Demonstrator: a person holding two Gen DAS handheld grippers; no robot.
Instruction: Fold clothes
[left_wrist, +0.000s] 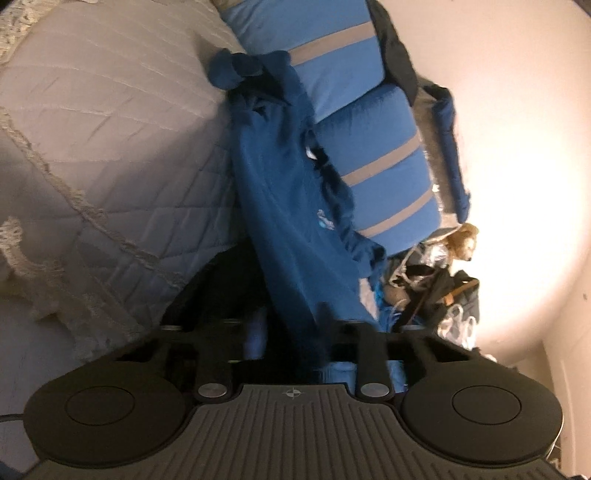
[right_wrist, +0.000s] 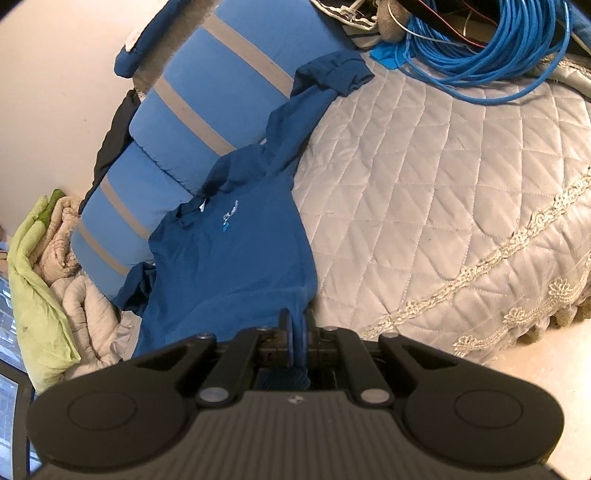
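A dark blue T-shirt (left_wrist: 288, 192) with a small pale chest logo lies stretched along the edge of a grey quilted bed (left_wrist: 92, 147), against blue striped pillows (left_wrist: 332, 74). In the left wrist view, which is blurred, the shirt's near end runs down between the fingers of my left gripper (left_wrist: 291, 332), which looks shut on the cloth. In the right wrist view the shirt (right_wrist: 229, 258) spreads away from my right gripper (right_wrist: 297, 332), whose pads are pinched tight on its near hem. One sleeve lies bunched at the far end on the quilt (right_wrist: 424, 184).
A coil of blue cable (right_wrist: 480, 48) lies at the far end of the bed. Green and beige blankets (right_wrist: 37, 277) are heaped left of the striped pillows (right_wrist: 221, 92). A stuffed toy (left_wrist: 461, 240) and dark clutter (left_wrist: 443, 288) sit by the pale wall (left_wrist: 517, 147).
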